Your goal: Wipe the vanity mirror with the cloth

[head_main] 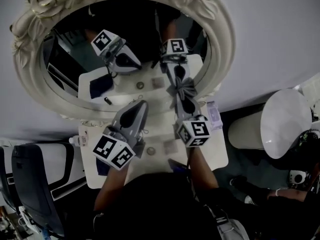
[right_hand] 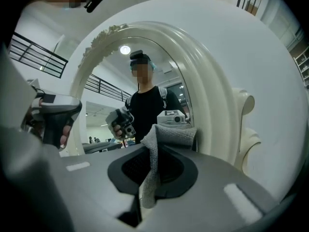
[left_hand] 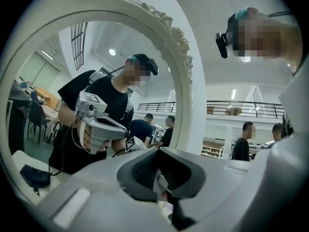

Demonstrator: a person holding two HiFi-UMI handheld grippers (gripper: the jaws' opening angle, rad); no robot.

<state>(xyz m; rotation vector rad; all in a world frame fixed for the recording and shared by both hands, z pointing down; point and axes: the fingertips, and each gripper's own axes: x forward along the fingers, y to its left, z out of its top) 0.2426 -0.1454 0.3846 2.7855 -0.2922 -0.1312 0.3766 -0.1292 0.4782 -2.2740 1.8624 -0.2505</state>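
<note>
On the left, the left gripper (head_main: 141, 105) is hovering over the white table (head_main: 214, 153), pointing at the lower edge of the mirror (head_main: 223, 39). Its own view (left_hand: 161, 178) is showing the two dark pads pressed together with nothing between them. That same view is also catching what the head view cannot: the glass is reflecting the person standing with a gripper in hand, and people are standing in the bright hall past the cream frame (left_hand: 186, 95).

The mirror is standing on the table against the wall, oval, with a carved cream rim.

To the right, the right gripper (head_main: 186, 101) is reaching up to the lower middle of the glass, its jaws clamping the cloth (head_main: 182, 87). From above, the cloth is looking like a small grey bow, bunched against the glass and meeting its own reflection. The right gripper view (right_hand: 152, 163) is giving the detail: the cloth (right_hand: 150, 173) is pale grey and coarsely woven, folded over the pads and hanging down between them, with the thick frame (right_hand: 212, 81) arching just beyond.
</note>
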